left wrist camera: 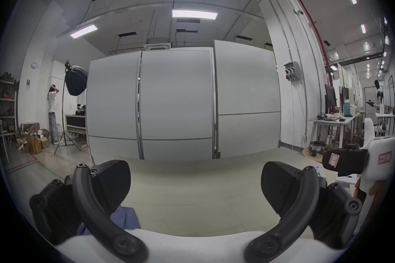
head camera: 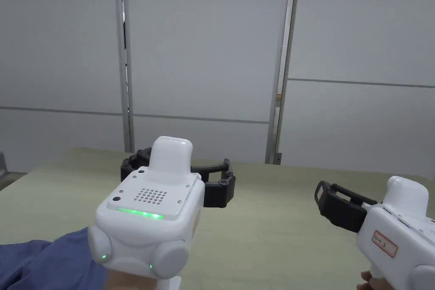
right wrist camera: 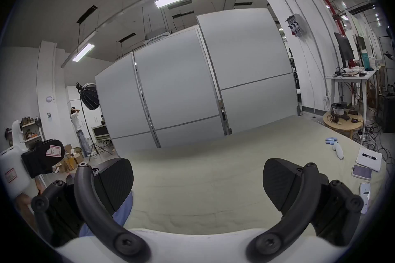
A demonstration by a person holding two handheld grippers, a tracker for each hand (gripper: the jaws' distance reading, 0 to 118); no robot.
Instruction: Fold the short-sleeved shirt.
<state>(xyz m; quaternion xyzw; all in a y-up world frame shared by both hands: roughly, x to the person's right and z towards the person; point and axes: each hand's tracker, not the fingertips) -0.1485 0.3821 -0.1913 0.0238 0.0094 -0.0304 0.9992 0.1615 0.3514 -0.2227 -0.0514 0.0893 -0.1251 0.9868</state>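
Left gripper (head camera: 178, 176) raised over table (head camera: 272, 227), jaws spread wide, empty; right gripper (head camera: 329, 201) at 4 o'clock, likewise agape, level. Blue shirt (head camera: 46, 263) bunched at 8 o'clock, untouched: looks like ready pose, fold not yet started

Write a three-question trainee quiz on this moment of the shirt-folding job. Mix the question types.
1. True or false: the left gripper is shut on the crumpled blue fabric shirt.
2. The blue shirt lies at which part of the head view? A) lower left B) upper right C) centre
3. Fill in: the right gripper has its jaws ____.

Key: 1 false, its jaws stand apart over the pale green table and hold nothing; 2 A; 3 open.
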